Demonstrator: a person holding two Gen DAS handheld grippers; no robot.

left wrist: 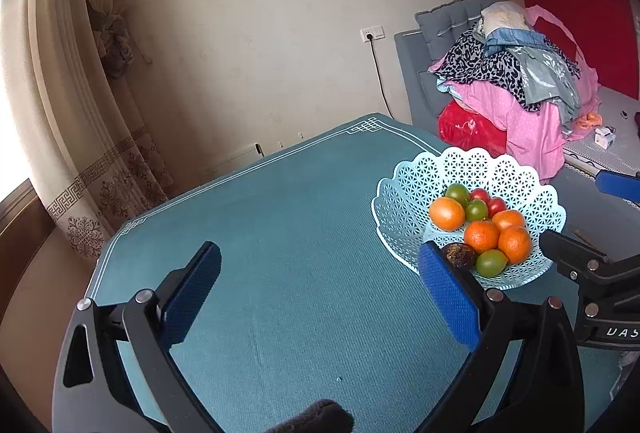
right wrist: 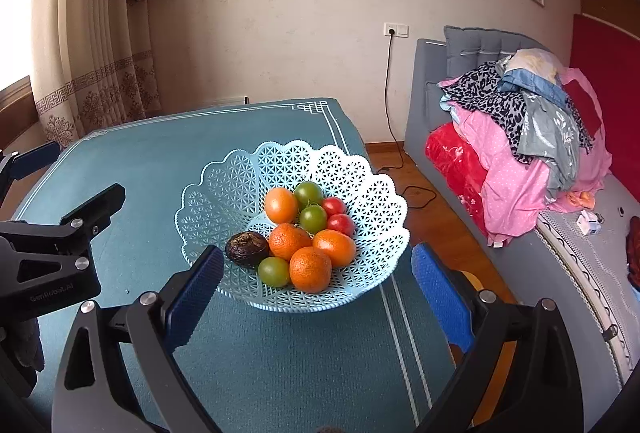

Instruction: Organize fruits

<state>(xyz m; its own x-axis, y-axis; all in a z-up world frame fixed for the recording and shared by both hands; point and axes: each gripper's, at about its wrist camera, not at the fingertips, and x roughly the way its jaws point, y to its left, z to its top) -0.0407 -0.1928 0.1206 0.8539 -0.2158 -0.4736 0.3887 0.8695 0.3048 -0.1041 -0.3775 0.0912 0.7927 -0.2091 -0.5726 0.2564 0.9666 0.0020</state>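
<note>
The fruits (right wrist: 306, 235), oranges, green and red ones and a dark wrinkled one, all sit in the pale blue lattice basket (right wrist: 224, 173) on my teal-covered bench (right wrist: 132, 169). My right tool (right wrist: 316, 285) hangs wide open and empty just before the basket; my left tool (left wrist: 320, 293), also wide open and empty, is over bare cloth beside it.

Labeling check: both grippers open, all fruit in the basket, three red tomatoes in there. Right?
Not quite: the basket holds two red tomatoes, not three, as the right wrist view shows. The rest stands: the left gripper and right gripper are open, all fruit inside.
</note>
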